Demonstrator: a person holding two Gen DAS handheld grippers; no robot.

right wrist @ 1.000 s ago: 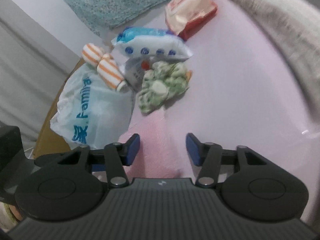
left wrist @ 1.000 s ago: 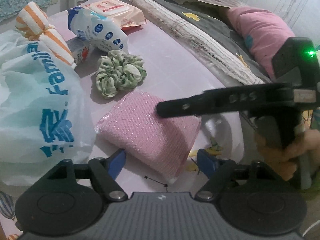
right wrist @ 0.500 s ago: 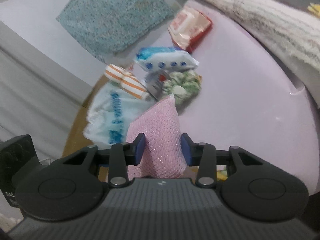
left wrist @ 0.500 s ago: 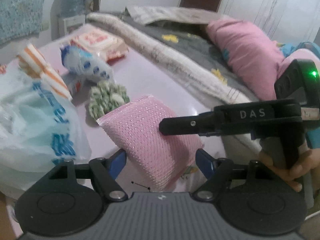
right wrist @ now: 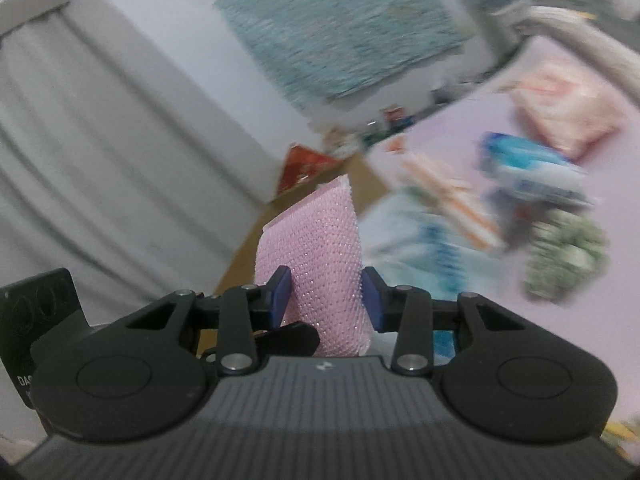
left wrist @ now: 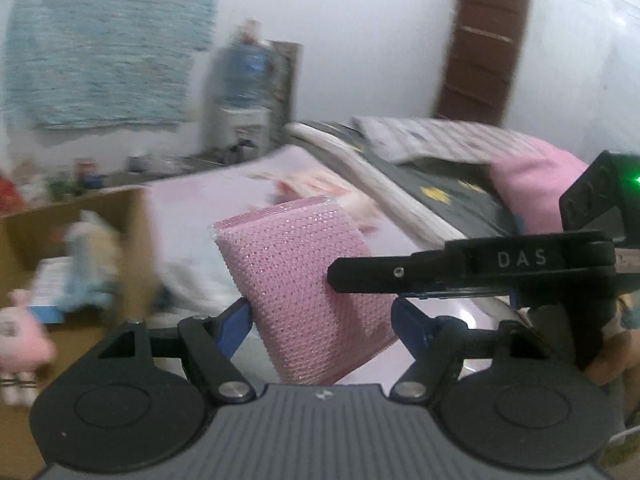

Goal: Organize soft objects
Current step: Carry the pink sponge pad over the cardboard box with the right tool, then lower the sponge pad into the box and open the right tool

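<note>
Both hand-held grippers, left (left wrist: 320,320) and right (right wrist: 326,296), are now carrying the pink mesh sponge (left wrist: 304,280) clear of the tabletop (right wrist: 560,360). Each is clenching it, heading probably toward the cardboard box (left wrist: 100,216).

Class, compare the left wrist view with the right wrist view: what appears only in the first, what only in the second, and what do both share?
Only the left wrist view shows the brown wooden door, the pink pillow, a small pink plush toy and the person's hand holding the right gripper.

Only the right wrist view shows the grey curtain, the green-and-white fabric scrunchie and the blue-and-white wipes pack.

Both show the pink mesh-textured sponge pad, held between both grippers, and the pale pink tabletop.
</note>
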